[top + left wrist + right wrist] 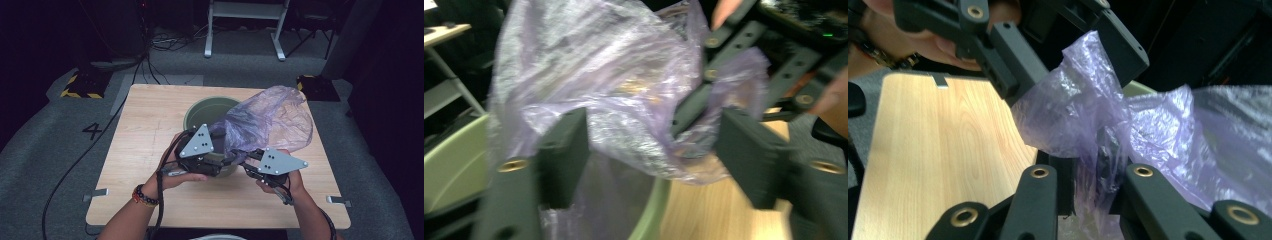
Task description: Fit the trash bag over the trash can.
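A crumpled purple plastic bag (272, 120) billows over the right side of a green bucket (197, 107) in the middle of the wooden table (145, 140). My left gripper (223, 150) reaches in from the left at the bucket's near rim. In the left gripper view it (656, 150) stands open, the bag (614, 75) hanging loose between its jaws above the bucket (454, 165). My right gripper (241, 162) comes from the right. In its own view it (1090, 175) is shut on a bunched fold of the bag (1073, 115), with the left gripper (1068, 60) just beyond.
The table sits on grey carpet. A white metal frame (245, 30) stands behind it, and yellow-and-black striped bases (80, 85) lie at the far corners. A cable (75, 165) runs across the floor on the left. Small metal brackets (97, 192) stick out at the table's side edges.
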